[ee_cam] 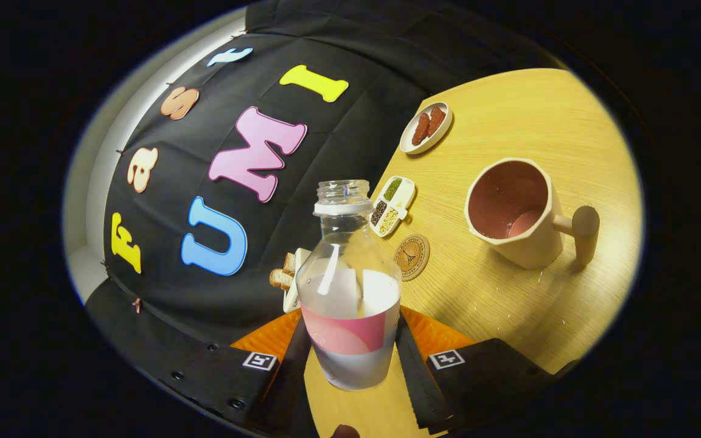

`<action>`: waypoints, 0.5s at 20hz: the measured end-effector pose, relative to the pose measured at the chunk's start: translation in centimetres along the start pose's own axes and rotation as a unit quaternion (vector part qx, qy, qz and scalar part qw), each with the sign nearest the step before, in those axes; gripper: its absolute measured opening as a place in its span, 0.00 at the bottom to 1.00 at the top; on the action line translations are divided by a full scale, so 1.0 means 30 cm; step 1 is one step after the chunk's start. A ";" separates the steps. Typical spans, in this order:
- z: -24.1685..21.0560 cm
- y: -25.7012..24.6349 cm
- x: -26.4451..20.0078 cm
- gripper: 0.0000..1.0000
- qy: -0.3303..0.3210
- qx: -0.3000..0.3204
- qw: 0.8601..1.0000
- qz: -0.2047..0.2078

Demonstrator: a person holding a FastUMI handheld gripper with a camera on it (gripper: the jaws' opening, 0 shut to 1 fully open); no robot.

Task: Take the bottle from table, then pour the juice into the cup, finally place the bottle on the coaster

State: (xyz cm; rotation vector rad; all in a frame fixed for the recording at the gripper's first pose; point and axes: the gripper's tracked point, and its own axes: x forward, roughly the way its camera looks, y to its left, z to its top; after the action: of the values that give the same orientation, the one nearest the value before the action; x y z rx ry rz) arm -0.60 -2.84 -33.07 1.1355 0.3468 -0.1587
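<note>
Your one camera rides on the claw (350, 359) and looks forward along its two black fingers (292, 371), which press on a clear plastic bottle with a pink-and-white label (350, 292) very close to the lens. You see the scene rolled sideways: the pale wooden counter (509, 304) tilts away, with the black cloth wall beyond it.

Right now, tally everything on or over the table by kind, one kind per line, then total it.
Bottles: 1, the bottle, both fingers of the hand-held gripper pressing on it
Cups: 1, the cup
Coasters: 1, the coaster
Food dishes: 3, the round dish, the divided dish, the bread dish
Total: 6
</note>
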 end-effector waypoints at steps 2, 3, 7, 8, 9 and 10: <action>0.018 -0.010 0.004 0.75 -0.003 0.020 1.000 -0.005; 0.022 -0.016 0.007 0.75 -0.003 0.030 1.000 -0.007; 0.047 -0.034 0.016 0.75 -0.003 0.096 0.995 -0.009; 0.050 -0.044 0.023 0.75 -0.003 0.109 0.994 -0.012; 0.051 -0.054 0.024 0.75 -0.002 0.119 0.993 -0.016; 0.049 -0.060 0.025 0.75 0.000 0.127 0.992 -0.019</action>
State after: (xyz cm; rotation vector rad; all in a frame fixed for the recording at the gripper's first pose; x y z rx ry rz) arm -0.16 -4.90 -34.31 1.3814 0.3560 -0.2418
